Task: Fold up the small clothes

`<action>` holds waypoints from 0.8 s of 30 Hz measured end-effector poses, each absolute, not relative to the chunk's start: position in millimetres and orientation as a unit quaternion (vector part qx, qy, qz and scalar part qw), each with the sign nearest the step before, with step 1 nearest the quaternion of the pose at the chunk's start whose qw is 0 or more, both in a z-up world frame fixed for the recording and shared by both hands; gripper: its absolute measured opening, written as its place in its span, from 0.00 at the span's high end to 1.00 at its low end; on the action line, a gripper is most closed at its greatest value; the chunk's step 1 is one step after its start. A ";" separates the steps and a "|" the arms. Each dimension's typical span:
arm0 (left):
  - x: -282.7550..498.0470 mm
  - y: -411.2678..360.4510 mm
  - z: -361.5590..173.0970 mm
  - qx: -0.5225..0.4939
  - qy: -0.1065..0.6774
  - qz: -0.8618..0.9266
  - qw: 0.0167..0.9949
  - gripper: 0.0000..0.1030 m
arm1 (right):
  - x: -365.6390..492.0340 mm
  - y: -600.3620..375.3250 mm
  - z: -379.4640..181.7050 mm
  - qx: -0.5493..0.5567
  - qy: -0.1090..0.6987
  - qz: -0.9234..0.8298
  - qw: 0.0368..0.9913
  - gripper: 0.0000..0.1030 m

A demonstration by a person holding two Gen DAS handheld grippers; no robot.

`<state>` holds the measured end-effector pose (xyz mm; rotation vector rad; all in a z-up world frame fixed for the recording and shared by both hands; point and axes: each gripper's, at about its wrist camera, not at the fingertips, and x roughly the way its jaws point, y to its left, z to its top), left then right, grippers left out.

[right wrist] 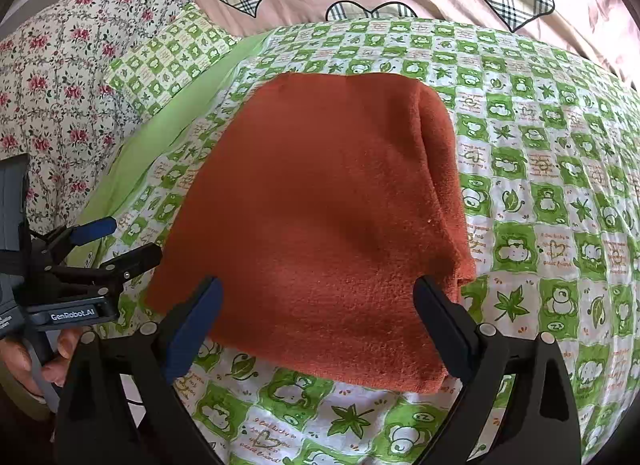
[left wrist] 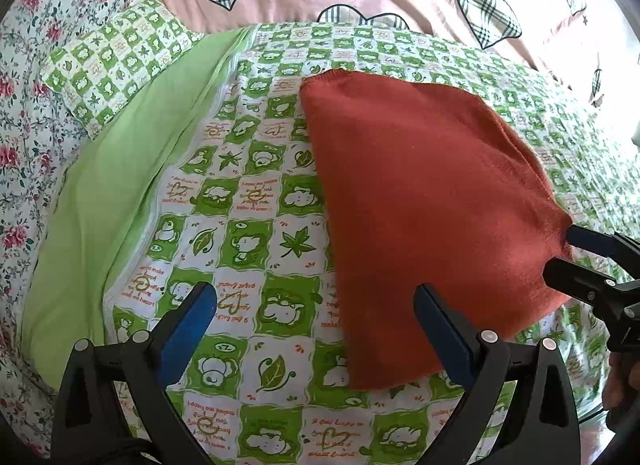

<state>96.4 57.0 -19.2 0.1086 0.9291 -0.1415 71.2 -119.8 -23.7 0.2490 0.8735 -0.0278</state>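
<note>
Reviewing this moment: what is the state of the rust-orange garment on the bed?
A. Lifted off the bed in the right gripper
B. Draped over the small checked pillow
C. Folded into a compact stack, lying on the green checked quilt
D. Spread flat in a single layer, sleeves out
C. The rust-orange garment lies on the green checked quilt, with layered folded edges visible along its right side; both grippers are open and empty.

Folded garment lies on quilt, directly ahead of and between the spread right gripper jaws. Left gripper jaws stand left of it. Pillow far ahead-left.
</note>
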 end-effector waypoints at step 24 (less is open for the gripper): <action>91.8 46.9 -14.8 0.059 0.439 -0.088 0.892 0.04 | 68.7 -123.6 -23.9 0.132 0.420 -0.021 0.897 0.07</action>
